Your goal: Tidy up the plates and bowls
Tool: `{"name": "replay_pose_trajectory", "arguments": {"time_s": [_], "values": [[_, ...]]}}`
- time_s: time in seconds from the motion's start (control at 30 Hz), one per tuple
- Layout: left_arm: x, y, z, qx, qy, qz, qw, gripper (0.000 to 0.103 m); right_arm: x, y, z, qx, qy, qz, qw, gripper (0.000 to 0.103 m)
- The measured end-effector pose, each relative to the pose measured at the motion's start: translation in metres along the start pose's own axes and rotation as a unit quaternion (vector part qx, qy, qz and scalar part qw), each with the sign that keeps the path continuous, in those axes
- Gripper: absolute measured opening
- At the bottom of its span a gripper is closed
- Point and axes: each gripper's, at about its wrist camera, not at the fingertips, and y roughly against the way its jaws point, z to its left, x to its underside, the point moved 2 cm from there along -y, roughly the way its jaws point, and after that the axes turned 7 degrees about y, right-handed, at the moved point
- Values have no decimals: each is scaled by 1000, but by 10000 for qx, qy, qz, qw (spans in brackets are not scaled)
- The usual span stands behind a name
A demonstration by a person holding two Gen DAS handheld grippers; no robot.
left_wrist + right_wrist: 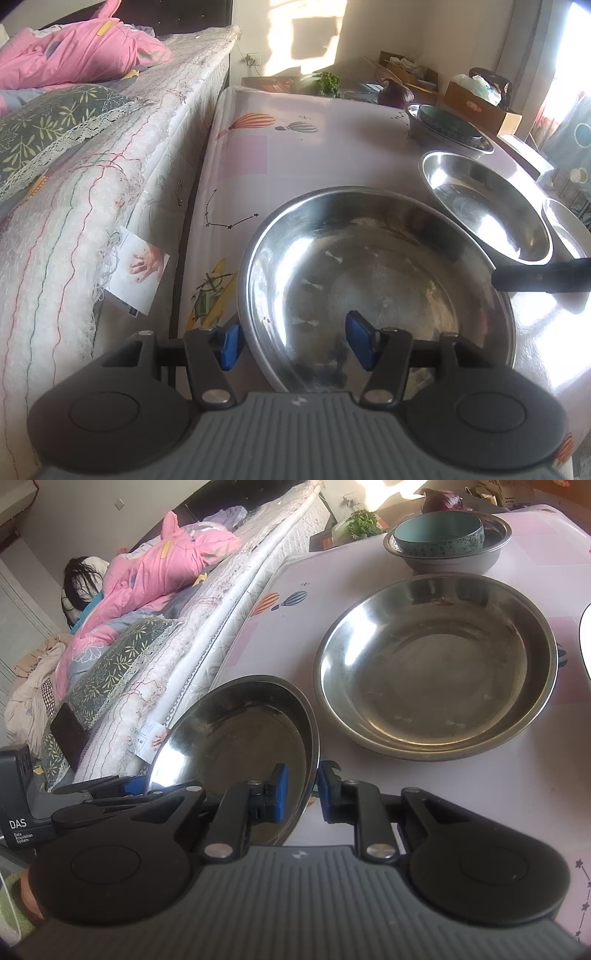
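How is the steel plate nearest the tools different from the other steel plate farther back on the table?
The near plate has the right tool closed on its rim and the left tool open astride its opposite rim; neither touches the far plate. The near plate seems tipped up, while the far plate lies flat on the table. Both are round, shallow, empty and made of shiny steel.

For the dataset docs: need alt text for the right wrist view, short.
The right gripper straddles the rim of a tilted steel plate, one blue-padded finger on each side, seemingly clamped, while the left gripper reaches its far edge. Beyond sit a second steel plate and a teal bowl inside a metal basin, on a patterned tablecloth beside a bed.
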Motion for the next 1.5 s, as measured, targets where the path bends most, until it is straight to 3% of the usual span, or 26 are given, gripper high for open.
{"name": "replay_pose_trajectory", "arguments": {"time_s": [0.2,0.5,0.7,1.0,1.1,1.27,1.4,1.5], "values": [[10,4,5,202,105,-467,9987,61,2,-1,-2,-58,-55,-10,10000,18],[19,11,9,189,-7,-507,9985,64,2,-3,-3,-117,-59,-24,9999,18],[23,15,1,-146,-137,-127,9997,65,2,-3,-5,-141,-135,-21,9998,18],[13,13,10,394,37,206,9990,70,-1,-3,-4,-120,-121,39,9998,19],[7,10,10,599,-176,441,9971,73,-2,-3,-4,-105,-124,69,9998,19],[-3,10,22,891,-281,929,9913,73,-4,-3,-3,-100,-81,140,9998,19],[-12,6,45,1447,275,1497,9777,74,-5,-5,-3,-112,-58,211,9997,20],[-14,4,59,1622,672,1651,9705,74,-7,-5,-4,-135,-87,277,9995,20]]}}
